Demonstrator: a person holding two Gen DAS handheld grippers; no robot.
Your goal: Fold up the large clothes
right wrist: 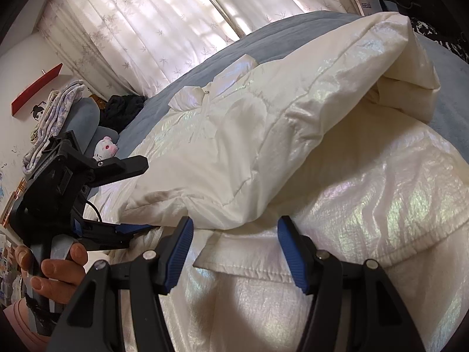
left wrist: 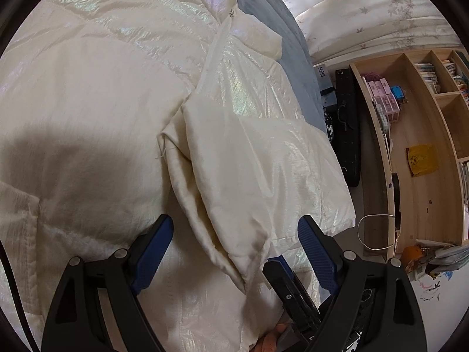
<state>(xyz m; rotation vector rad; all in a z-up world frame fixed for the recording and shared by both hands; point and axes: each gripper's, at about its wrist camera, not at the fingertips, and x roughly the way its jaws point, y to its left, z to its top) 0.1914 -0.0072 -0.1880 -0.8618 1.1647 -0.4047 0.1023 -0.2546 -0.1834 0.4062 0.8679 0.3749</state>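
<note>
Sleeve edge [left wrist: 234, 252] between open left gripper [left wrist: 234, 243] jaws.

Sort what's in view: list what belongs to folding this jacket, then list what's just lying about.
Part of the job:
white puffer jacket
its folded-over sleeve
left gripper
right gripper
blue bed cover it lies on

Just lying about:
plush cat toy
dark clothing heap
wooden shelves
curtain

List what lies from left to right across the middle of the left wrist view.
White puffer jacket → its folded-over sleeve → blue-grey bedspread → black case standing on the floor → wooden shelf unit.
</note>
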